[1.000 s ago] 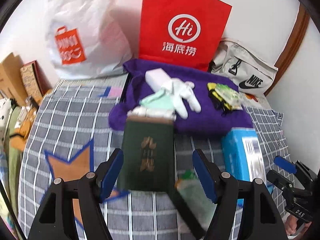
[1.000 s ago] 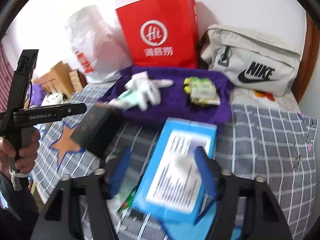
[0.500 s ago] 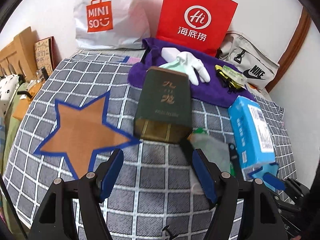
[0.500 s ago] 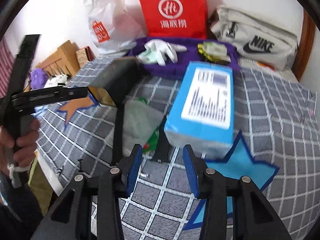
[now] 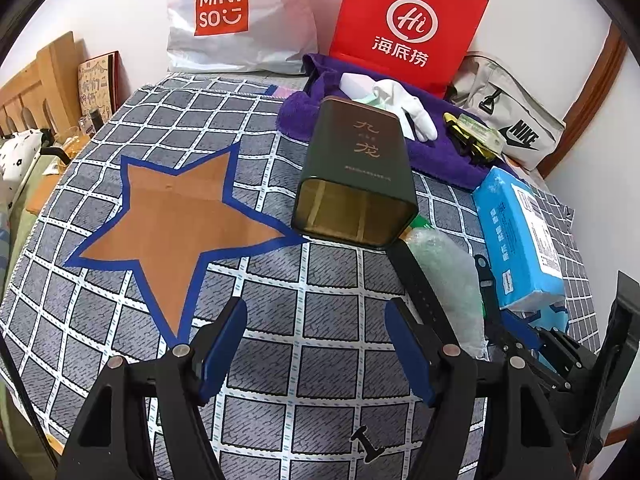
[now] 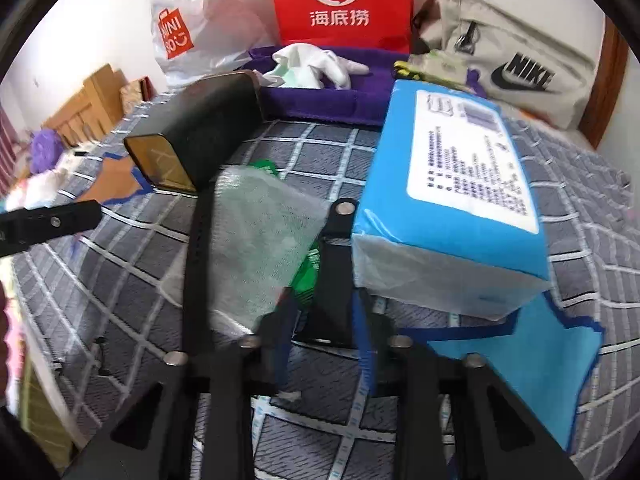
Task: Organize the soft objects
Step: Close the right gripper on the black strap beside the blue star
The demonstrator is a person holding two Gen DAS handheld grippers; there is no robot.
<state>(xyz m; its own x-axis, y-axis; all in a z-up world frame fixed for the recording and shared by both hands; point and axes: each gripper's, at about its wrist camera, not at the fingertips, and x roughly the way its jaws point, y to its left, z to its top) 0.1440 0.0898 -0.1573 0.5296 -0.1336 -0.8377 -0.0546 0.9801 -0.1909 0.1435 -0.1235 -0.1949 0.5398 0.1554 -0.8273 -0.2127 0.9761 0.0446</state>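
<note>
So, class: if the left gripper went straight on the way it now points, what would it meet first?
Probably the dark green tin, lying on its side with its open end toward the open left gripper; only checked cloth lies between, though depth is uncertain.

Bare checked cloth (image 5: 312,292) lies straight ahead of the left gripper (image 5: 316,344), with the flat brown star (image 5: 176,220) to its left. Beyond, the dark green tin (image 5: 356,184) lies across the way. To the right it's crowded: black strap (image 5: 420,292), bubble-wrap packet (image 5: 448,268) and blue tissue pack (image 5: 520,232) sit close together. The purple towel (image 5: 440,160) and bags line the back.
</note>
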